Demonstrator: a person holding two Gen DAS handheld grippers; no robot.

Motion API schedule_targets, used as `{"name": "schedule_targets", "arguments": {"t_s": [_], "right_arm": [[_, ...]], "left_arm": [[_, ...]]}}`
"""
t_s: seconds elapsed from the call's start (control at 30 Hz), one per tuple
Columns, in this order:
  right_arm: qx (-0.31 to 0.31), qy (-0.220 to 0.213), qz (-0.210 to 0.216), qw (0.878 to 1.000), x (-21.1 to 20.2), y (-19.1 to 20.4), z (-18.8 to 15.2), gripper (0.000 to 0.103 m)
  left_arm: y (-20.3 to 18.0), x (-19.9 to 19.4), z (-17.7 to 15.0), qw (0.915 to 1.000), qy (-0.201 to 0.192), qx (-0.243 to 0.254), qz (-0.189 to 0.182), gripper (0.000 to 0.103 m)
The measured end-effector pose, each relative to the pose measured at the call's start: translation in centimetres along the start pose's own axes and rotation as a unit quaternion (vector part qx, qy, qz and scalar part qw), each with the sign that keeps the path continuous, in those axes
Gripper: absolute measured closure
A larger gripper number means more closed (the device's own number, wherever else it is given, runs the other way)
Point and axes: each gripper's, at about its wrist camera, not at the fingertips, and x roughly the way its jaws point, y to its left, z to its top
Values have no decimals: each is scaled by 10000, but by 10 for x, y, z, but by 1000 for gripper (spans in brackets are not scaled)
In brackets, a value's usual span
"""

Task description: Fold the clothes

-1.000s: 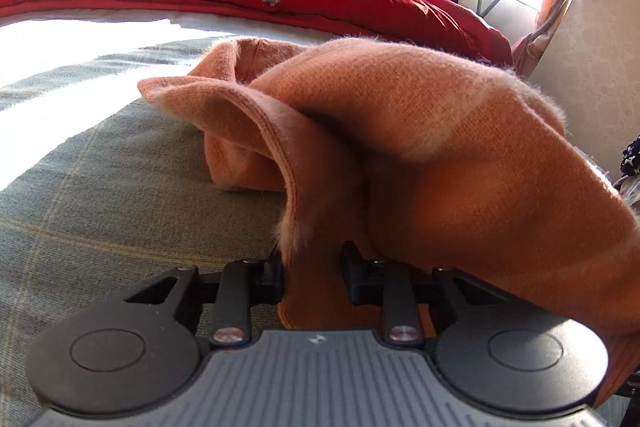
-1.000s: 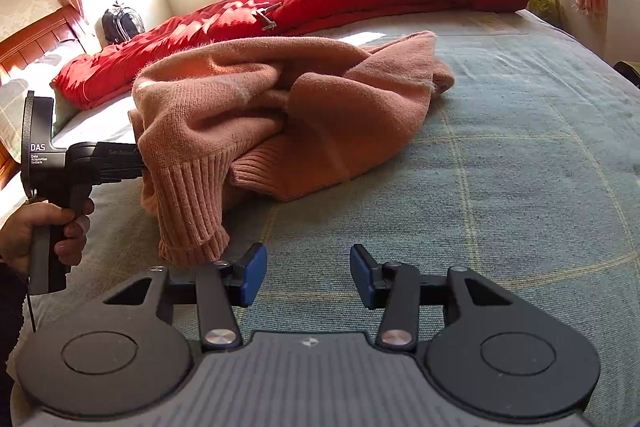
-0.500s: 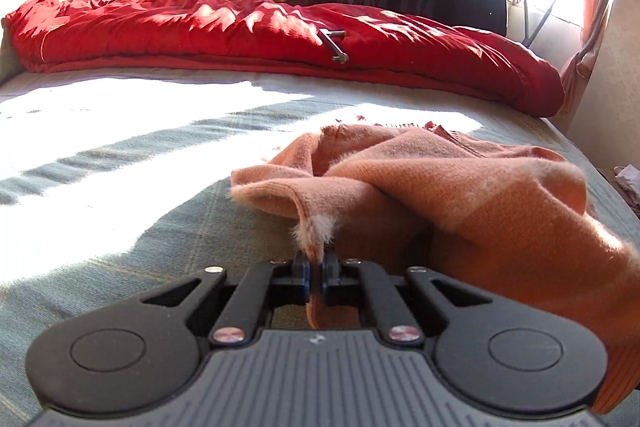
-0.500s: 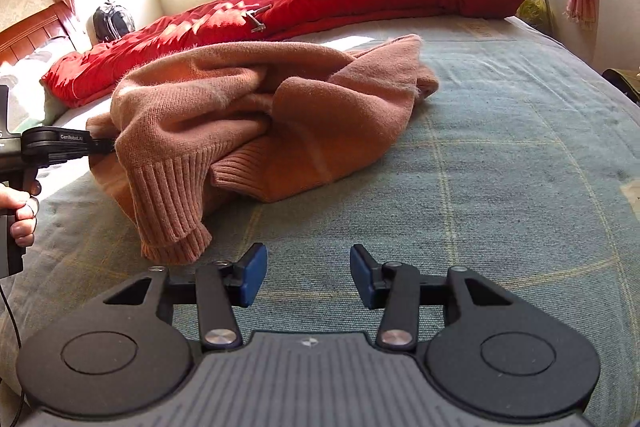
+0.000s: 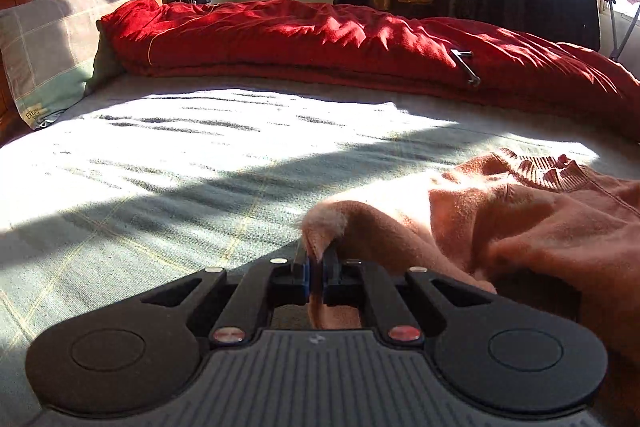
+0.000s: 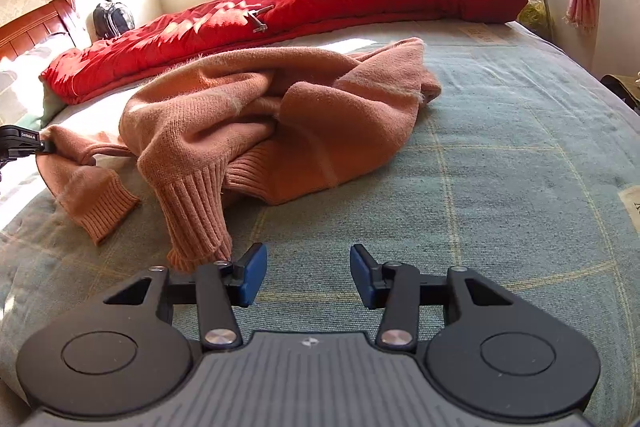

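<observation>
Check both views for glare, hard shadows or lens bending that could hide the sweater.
Left wrist view: sun blows out a broad band of the bedsheet, with dark shadow stripes across it; the sweater beside it stays readable. Right wrist view: light is even on the sweater, though the windows are blown out. Both views: fisheye bends the edges; no motion blur.

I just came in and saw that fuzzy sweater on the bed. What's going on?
Someone is starting to fold the orange sweater on the bed. The left gripper has its jaws pinched shut on an edge of it. The right gripper waits with open jaws above the blanket, beside a ribbed cuff, holding nothing.
</observation>
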Motion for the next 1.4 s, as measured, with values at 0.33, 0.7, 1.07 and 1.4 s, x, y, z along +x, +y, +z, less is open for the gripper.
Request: {"name": "schedule_targets", "arguments": {"t_s": [0.33, 0.7, 1.07, 1.4], "right_arm": [[-71, 76, 23, 9999, 2, 5, 0, 49], [-203, 119, 170, 9996, -1, 16, -3, 49], [-209, 113, 117, 9996, -4, 14, -3, 49], [-221, 163, 157, 9995, 0, 18, -2, 49]], "left_arm": [[6, 2, -32, 9927, 430, -484, -1017, 57], [-18, 7, -84, 9742, 911, -1032, -1787, 54], [12, -28, -54, 9916, 636, -811, -780, 100], [77, -30, -22, 9944, 497, -862, 349, 100]]}}
